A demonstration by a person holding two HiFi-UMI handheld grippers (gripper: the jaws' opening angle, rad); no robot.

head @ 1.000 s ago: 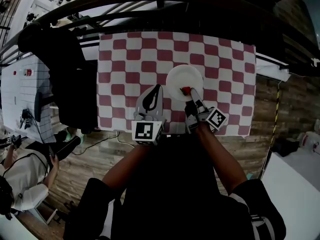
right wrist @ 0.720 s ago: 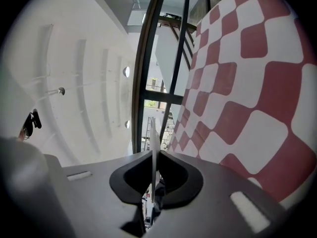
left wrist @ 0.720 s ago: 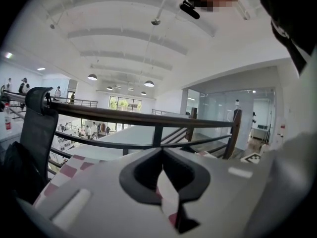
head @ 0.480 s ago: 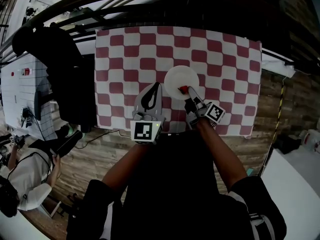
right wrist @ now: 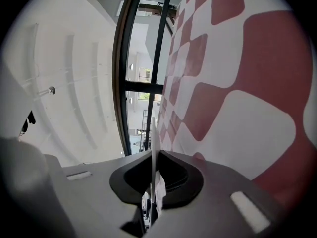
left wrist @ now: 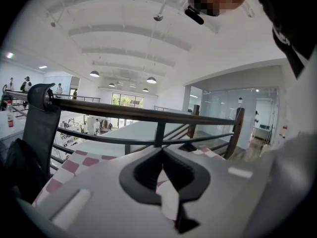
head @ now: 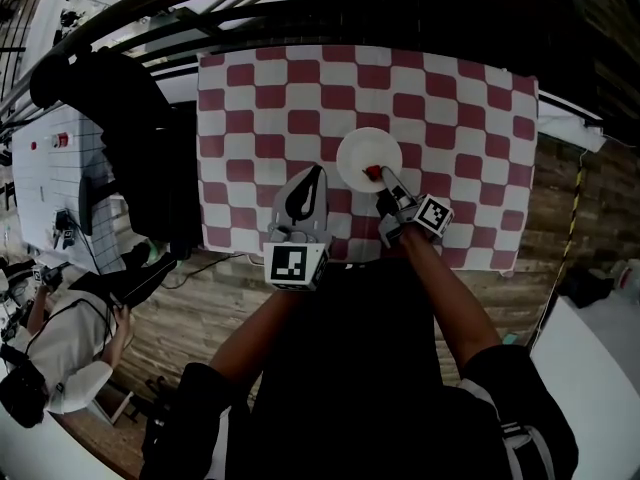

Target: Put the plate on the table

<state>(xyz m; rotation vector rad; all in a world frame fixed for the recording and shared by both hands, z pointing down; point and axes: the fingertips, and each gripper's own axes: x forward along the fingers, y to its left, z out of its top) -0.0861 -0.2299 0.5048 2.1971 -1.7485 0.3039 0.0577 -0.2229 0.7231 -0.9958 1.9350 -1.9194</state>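
Plate [head: 368, 154] | rim pinched in right gripper [head: 376, 174] jaws | over checkered table [head: 250, 98] | left gripper [head: 314, 175] jaws pressed together

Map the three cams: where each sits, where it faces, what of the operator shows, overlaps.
Head view: on the person's head, steeply down at the checkered table; forearms, torso, left gripper, right gripper show.
Left gripper view: on the left gripper, along its shut, empty jaws, over the table to the railing; dark clothing top right.
Right gripper view: on the right gripper, rolled sideways, jaws shut on the plate rim; no body.
Shared: table and railing in all; plate in head and right gripper views.
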